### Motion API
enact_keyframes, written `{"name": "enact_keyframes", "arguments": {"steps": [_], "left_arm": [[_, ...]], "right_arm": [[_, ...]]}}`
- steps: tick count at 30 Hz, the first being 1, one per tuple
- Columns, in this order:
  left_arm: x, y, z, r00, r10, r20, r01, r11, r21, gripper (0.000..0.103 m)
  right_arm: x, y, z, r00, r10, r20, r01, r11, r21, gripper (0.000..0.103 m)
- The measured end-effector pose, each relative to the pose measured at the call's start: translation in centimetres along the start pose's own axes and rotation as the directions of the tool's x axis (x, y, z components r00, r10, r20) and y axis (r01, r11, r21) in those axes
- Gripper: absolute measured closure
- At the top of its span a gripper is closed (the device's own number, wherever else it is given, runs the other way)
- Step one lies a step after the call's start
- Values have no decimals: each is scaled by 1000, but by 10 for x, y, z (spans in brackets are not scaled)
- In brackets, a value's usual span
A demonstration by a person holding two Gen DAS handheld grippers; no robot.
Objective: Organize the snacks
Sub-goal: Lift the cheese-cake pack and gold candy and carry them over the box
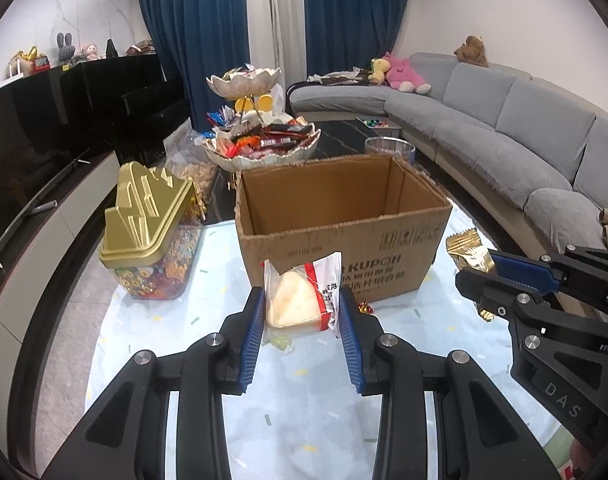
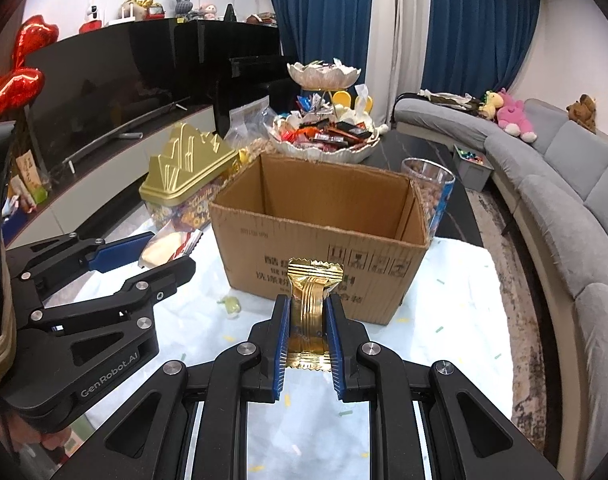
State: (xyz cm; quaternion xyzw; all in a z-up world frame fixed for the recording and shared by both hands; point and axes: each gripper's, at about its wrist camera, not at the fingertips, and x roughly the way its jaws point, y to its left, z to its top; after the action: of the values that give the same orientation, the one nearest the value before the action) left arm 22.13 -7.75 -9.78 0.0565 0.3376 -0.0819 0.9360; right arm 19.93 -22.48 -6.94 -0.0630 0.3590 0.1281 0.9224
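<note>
An open, empty cardboard box (image 1: 343, 236) stands on the light tablecloth; it also shows in the right wrist view (image 2: 319, 248). My left gripper (image 1: 302, 320) is shut on a clear-wrapped pale bread snack (image 1: 300, 300), held just before the box's front wall; this snack also shows in the right wrist view (image 2: 168, 248). My right gripper (image 2: 307, 332) is shut on a gold foil snack packet (image 2: 309, 308), held in front of the box. The gold packet also shows at the right of the left wrist view (image 1: 469, 254).
A gold-lidded clear candy jar (image 1: 152, 236) stands left of the box. A tiered shell-shaped dish full of snacks (image 1: 264, 144) and a clear tub (image 2: 433, 192) stand behind it. Small wrapped candies (image 2: 232, 305) lie on the cloth. A grey sofa (image 1: 523, 140) runs along the right.
</note>
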Motion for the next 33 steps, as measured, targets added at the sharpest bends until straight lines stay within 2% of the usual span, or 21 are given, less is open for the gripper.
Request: {"name": "enact_keyframes", "arguments": {"steps": [13,33], "left_arm": [[-3,8,28,999,7,33,-7,1000,-9,67],[21,19,70,999,17,43,-15,999,-32,67]], "right_arm": [[-11,-1,29,999,-22,47,21,1000,19,84],[5,-10,71,995,-30,95,28,999,29,84]]}}
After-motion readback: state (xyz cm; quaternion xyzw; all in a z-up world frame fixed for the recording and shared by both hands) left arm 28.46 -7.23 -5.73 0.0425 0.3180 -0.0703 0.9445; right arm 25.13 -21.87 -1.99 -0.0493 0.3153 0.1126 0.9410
